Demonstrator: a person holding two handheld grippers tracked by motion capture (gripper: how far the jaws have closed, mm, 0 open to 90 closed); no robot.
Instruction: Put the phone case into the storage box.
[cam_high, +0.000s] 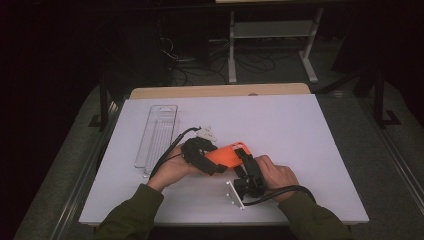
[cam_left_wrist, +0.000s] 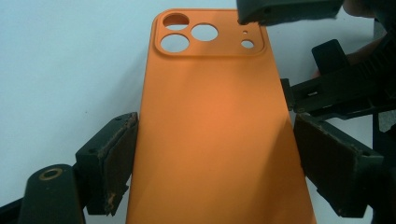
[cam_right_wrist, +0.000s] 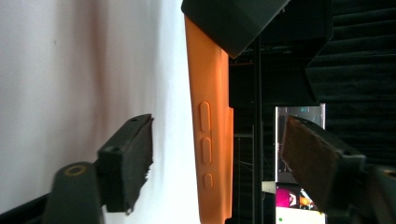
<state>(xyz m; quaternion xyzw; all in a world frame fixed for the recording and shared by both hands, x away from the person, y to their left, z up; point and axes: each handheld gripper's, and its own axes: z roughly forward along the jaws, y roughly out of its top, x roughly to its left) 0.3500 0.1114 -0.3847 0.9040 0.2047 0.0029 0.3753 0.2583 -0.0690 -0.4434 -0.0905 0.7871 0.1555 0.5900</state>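
An orange phone case is held just above the white table surface, back face up, with its camera cut-outs at the far end. My left gripper grips its lower part. In the left gripper view the case spans the gap and both pads press on its long edges. My right gripper comes in from the case's right side. In the right gripper view the case stands edge-on, side buttons showing, between open jaws with a gap on each side.
A clear plastic tray lies at the left of the table, long side running away from me. A small white part sits just beyond the left gripper. The wooden table edge runs along the back.
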